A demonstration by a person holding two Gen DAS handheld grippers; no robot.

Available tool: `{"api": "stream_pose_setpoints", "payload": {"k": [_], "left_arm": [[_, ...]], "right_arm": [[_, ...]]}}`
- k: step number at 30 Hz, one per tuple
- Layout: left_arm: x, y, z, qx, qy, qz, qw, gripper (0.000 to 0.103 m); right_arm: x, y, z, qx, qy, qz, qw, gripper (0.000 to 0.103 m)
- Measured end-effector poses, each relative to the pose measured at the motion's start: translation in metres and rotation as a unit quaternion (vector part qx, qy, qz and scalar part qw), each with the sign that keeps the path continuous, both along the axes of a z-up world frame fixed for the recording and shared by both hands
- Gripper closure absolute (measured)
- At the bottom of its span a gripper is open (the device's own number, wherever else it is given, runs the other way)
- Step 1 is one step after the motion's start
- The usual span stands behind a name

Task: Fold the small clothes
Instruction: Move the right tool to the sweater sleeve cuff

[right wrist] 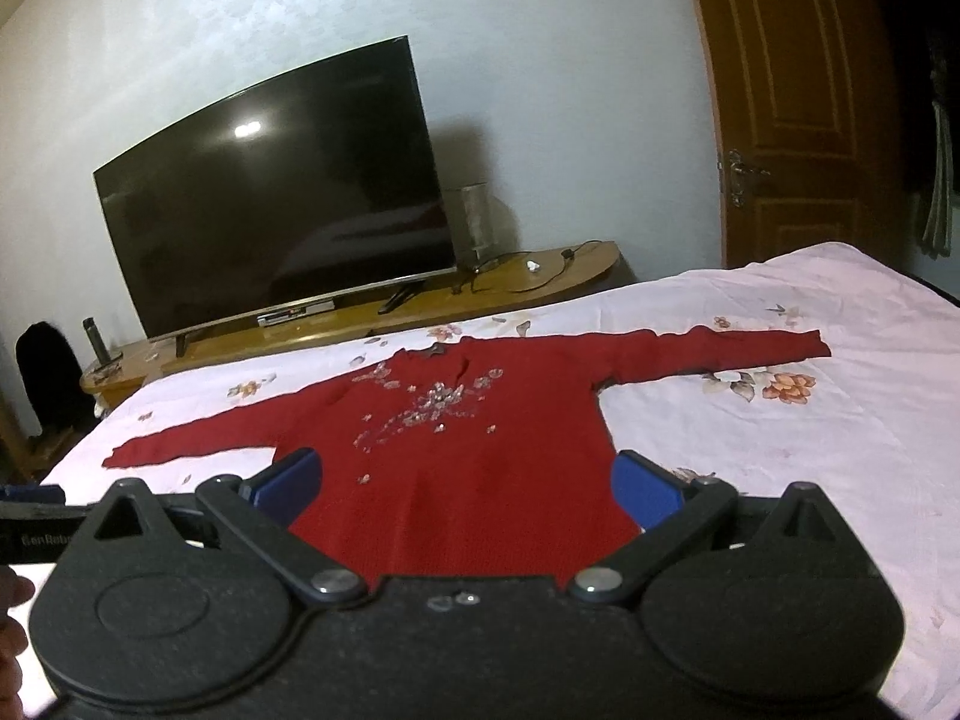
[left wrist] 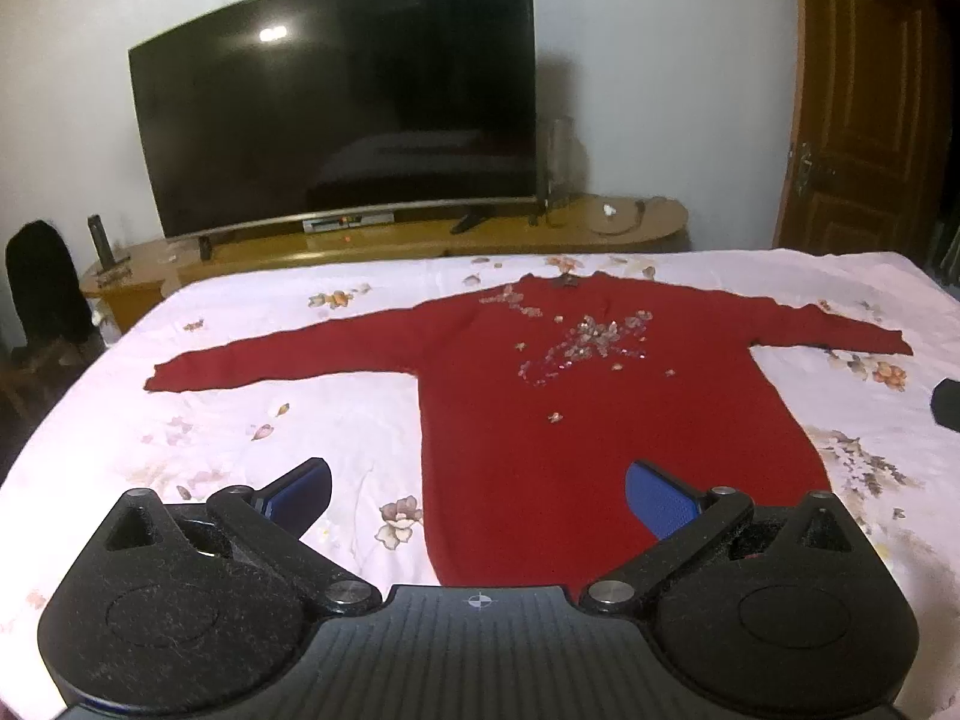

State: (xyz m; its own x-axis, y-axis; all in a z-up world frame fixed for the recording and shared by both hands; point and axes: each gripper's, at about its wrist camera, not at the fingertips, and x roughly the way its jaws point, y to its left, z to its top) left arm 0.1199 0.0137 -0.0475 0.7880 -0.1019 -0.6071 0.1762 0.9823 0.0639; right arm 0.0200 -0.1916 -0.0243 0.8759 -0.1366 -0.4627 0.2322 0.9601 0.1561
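Note:
A red long-sleeved sweater point(left wrist: 540, 420) with silvery beadwork on the chest lies flat on the bed, front up, both sleeves spread out sideways, collar away from me. It also shows in the right wrist view point(right wrist: 480, 468). My left gripper point(left wrist: 480, 498) is open and empty, hovering over the sweater's near left hem. My right gripper point(right wrist: 468, 492) is open and empty, hovering over the lower body of the sweater. Both have blue pads point(left wrist: 657, 495), none touching the cloth as far as I can see.
The bed has a pale pink floral sheet point(left wrist: 270, 408). Beyond its far edge stands a low wooden TV stand point(left wrist: 390, 240) with a large dark TV point(left wrist: 336, 102). A wooden door point(left wrist: 864, 96) is at the right. A dark object point(left wrist: 948, 405) lies at the right edge.

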Motion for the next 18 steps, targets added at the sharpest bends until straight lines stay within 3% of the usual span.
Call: {"api": "stream_pose_setpoints", "payload": {"k": [8, 18], "left_arm": [[0.043, -0.009, -0.015, 0.003, 0.012, 0.003, 0.9999, 0.000], [0.101, -0.060, -0.034, 0.016, 0.025, 0.015, 0.9994, 0.000]], "right_arm": [[0.032, -0.012, -0.004, -0.020, 0.007, -0.014, 1.000, 0.010], [0.084, -0.072, -0.023, 0.009, 0.018, -0.011, 1.000, 0.027]]}}
